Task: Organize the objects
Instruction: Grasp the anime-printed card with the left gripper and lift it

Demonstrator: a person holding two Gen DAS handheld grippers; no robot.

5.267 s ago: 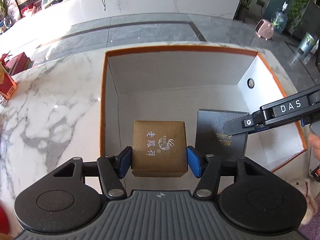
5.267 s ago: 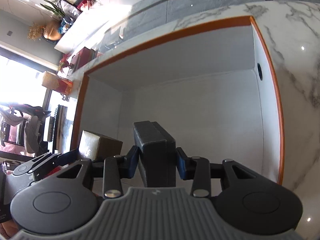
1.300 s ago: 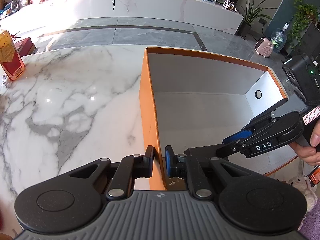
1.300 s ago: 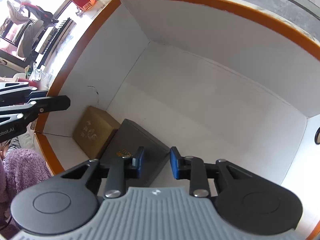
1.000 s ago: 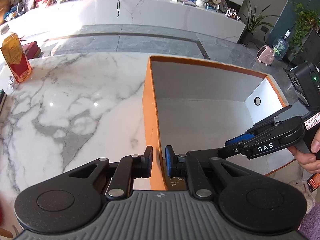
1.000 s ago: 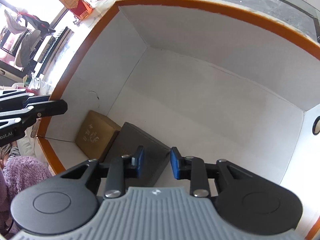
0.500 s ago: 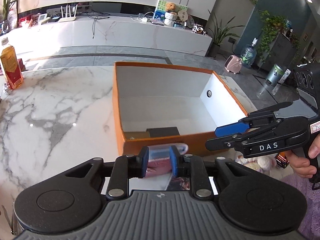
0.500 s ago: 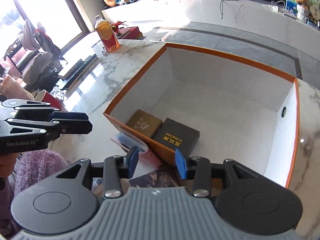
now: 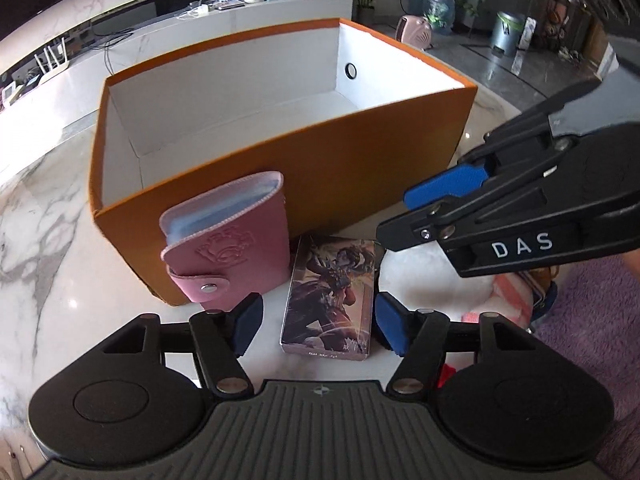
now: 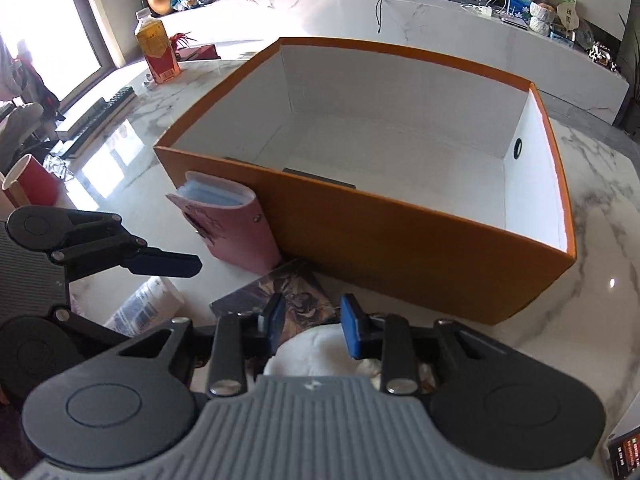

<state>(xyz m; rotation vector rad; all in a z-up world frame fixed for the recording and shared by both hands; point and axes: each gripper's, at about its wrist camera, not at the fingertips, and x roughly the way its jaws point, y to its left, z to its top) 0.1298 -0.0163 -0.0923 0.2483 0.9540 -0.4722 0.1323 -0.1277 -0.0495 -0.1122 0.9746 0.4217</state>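
Left hand-held gripper (image 9: pixel 318 322): jaws opening, already wide; the blue pads stand either side of the near end of the card box and do not press on it.
Right hand-held gripper (image 10: pixel 312 326): jaws closing, at a narrow gap; nothing gripped between them, with a white round thing (image 10: pixel 316 350) on the table below.
Writing on the grippers: "DAS" in white letters on the right one as it shows in the left wrist view (image 9: pixel 522 245); no lettering can be read on the left one in the right wrist view (image 10: pixel 160 263).
Card box (image 9: pixel 330 298): flat on the table just in front of the orange box, printed with a dark fantasy figure; there is small print on its near edge, too small to read.
Pink card holder (image 9: pixel 228 240): upright, leaning on the outer front wall of the orange box, snap strap closed, blue sleeves showing at its open top; it carries an embossed emblem which I cannot read.
Orange box (image 9: pixel 360 168): open-topped, white inside, a round hole in its right end wall; a dark flat edge (image 10: pixel 318 178) shows just over the near rim.
Table (image 9: pixel 48 240): white marble with grey veins.
Bottle (image 10: pixel 156 50): far left on the table, red and yellow label, print unreadable.
Red cup (image 10: pixel 30 182): at the left edge.
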